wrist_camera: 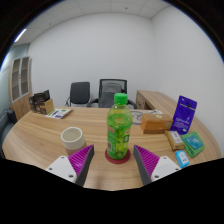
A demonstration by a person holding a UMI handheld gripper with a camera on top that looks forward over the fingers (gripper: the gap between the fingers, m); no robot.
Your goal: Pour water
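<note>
Green bottle point(119, 128) w/ green cap stands upright on the wooden surface point(40, 135), between the fingers of the claw point(114, 160), which is wide open w/ gaps either side; label text too small to read. White cup point(72, 139) just left of it, purple box point(184, 113) & teal items to the right, two chairs point(97, 93) beyond.

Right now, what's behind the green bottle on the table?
Behind the green bottle, between the open tongs, the table runs back to two office chairs. Whatever lies directly behind the bottle is hidden.
</note>
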